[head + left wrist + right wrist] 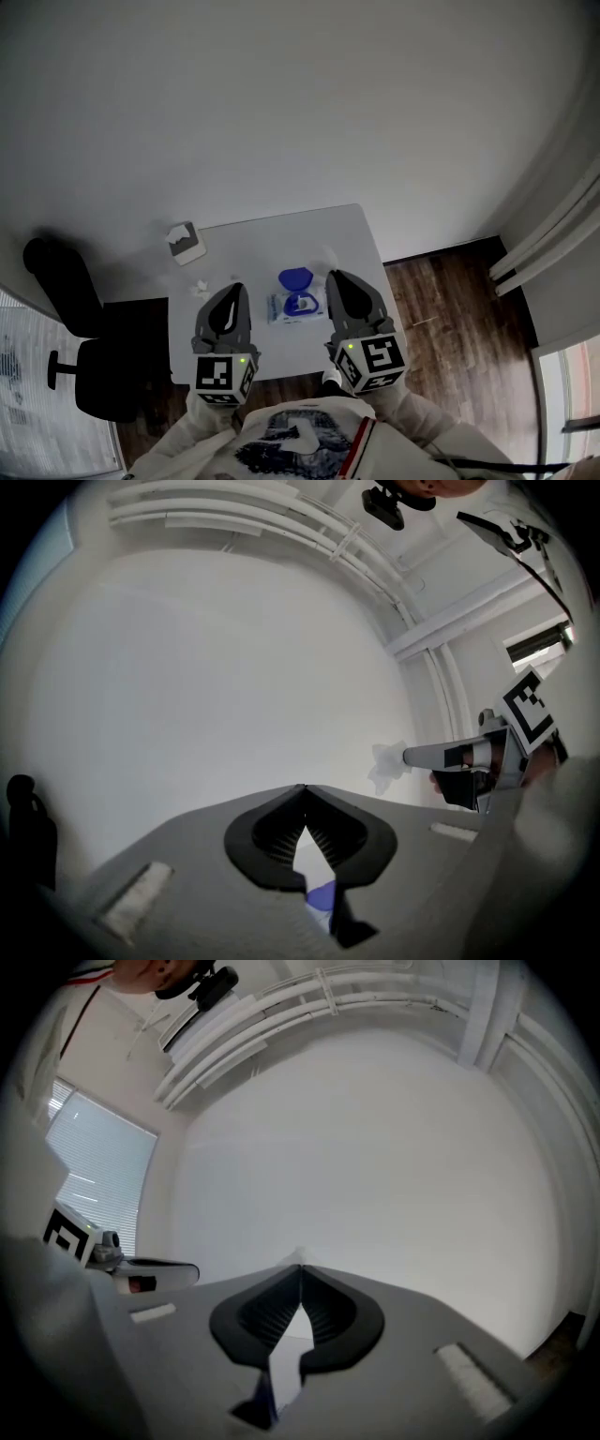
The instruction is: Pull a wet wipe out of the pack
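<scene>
The left tongs and right tongs point level, side by side, both closed, the right pinching a wet wipe.

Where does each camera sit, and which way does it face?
Head view: on the head, looking down at table, wipe pack, left gripper, right gripper, sleeves.
Left gripper view: on that gripper, facing the wall past its shut jaws.
Right gripper view: likewise, jaws shut on a wet wipe.
Shared: the first two show the right gripper.
</scene>
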Demonstrator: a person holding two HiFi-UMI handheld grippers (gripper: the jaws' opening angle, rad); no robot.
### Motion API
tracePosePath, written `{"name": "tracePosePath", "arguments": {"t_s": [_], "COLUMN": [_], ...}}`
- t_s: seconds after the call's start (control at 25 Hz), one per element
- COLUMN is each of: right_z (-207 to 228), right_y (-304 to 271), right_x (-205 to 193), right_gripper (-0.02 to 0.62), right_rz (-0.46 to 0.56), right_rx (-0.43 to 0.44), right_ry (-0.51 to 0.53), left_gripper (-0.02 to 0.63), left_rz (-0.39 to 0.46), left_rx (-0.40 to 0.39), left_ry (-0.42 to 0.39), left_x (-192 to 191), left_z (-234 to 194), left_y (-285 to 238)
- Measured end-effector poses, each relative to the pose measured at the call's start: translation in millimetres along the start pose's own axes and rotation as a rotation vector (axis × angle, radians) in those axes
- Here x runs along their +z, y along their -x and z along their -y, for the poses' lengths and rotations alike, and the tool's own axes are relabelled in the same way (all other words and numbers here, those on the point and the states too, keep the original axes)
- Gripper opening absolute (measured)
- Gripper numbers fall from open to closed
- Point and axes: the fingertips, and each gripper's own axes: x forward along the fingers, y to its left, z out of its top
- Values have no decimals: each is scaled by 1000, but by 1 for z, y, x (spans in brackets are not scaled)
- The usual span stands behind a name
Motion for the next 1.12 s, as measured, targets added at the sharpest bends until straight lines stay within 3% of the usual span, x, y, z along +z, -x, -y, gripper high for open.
{"name": "tracePosePath", "arguments": {"t_s": [0.84,1.12], "right_z": [-105,-106], "right_y": [99,121], "right_x": [-12,-6], "right_gripper": [12,12], "right_rz": [-28,-20], "right_rx": [-77,-86], "right_ry": [62,55], "left_gripper": [5,5], "left_rz": [23,42], "left_rx": [-45,-60], "left_ry": [12,16], "left_x": [-12,-6], "left_z": [-2,10], "left_y": [148,160]}}
